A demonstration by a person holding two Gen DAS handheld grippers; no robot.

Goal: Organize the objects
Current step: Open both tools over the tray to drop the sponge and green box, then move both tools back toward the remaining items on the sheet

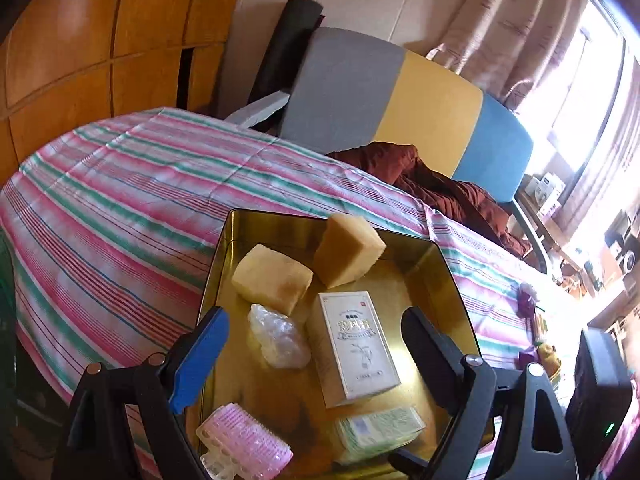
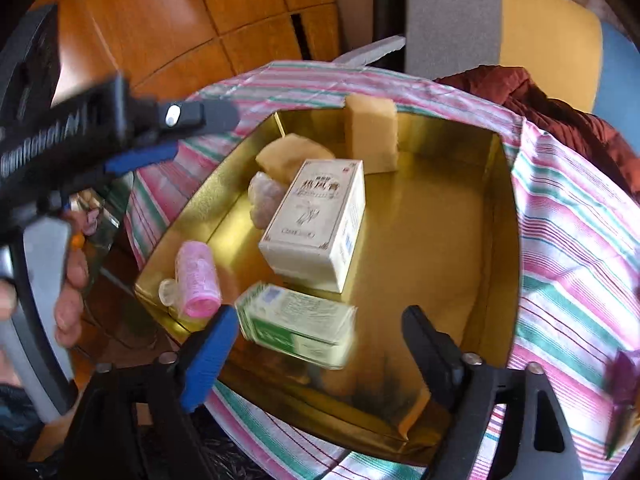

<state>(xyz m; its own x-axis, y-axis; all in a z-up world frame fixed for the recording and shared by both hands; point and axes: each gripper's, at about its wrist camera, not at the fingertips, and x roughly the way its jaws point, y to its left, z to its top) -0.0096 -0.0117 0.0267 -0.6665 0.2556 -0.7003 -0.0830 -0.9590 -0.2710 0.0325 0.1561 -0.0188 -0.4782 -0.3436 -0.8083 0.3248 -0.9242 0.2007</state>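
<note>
Tray (image 2: 496, 208): a shallow gold tin on the striped cloth (image 1: 120, 200) of the bench; it serves as the collecting place, so its walls keep loose things together.
Sponges: two yellow blocks at the far end, one lying flat (image 1: 272, 276), the other (image 1: 348, 250) standing tilted against the far wall.
White box (image 2: 316, 220): lies in the middle of the tray, printed face up, just beside a crumpled clear wrapper (image 1: 280, 336).
Green box (image 2: 296, 324): blurred in the right wrist view and tipped at an angle near the tray's near edge; whether it rests on the floor of the tray cannot be told.
Pink roller (image 2: 198, 280): in the near left corner, against the wall.
Left gripper (image 1: 316, 340): fingers apart, empty, hovering over the tray's contents.
Right gripper (image 2: 320, 340): fingers spread wide, nothing between the pads; the green box lies just ahead of them.
Progress: judged well along, most items already in the tray.
</note>
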